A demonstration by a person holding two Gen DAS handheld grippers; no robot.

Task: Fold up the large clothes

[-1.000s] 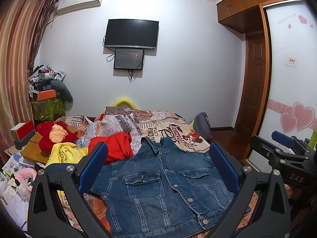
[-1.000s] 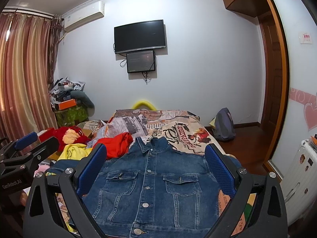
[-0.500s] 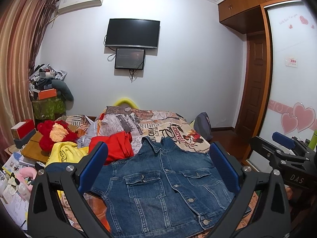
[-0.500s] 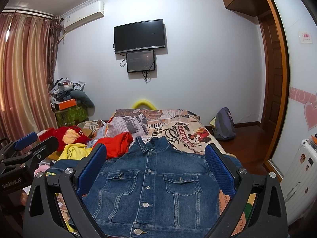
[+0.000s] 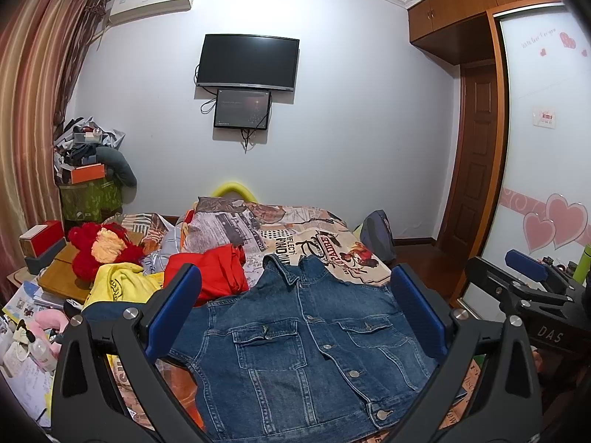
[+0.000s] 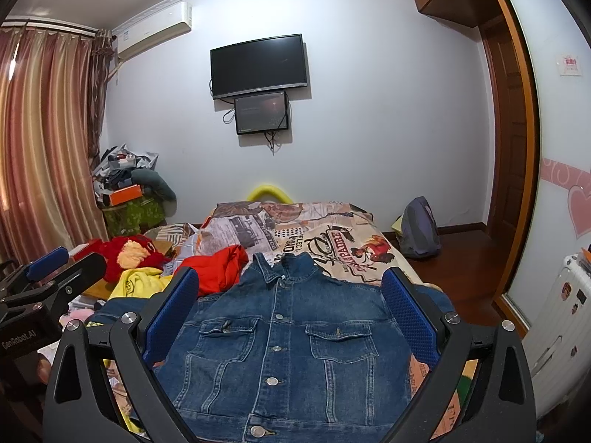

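Note:
A blue denim jacket lies flat and buttoned, front up, on the bed, collar toward the far wall; it also shows in the right wrist view. My left gripper is open and empty, held above the jacket's near part. My right gripper is open and empty, also above the jacket. The right gripper shows at the right edge of the left wrist view, and the left gripper at the left edge of the right wrist view. The jacket's sleeves are mostly hidden behind the fingers.
The bed has a printed cover. A red garment, a yellow garment and a red plush toy lie left of the jacket. A cluttered side table stands left; a backpack and door stand right.

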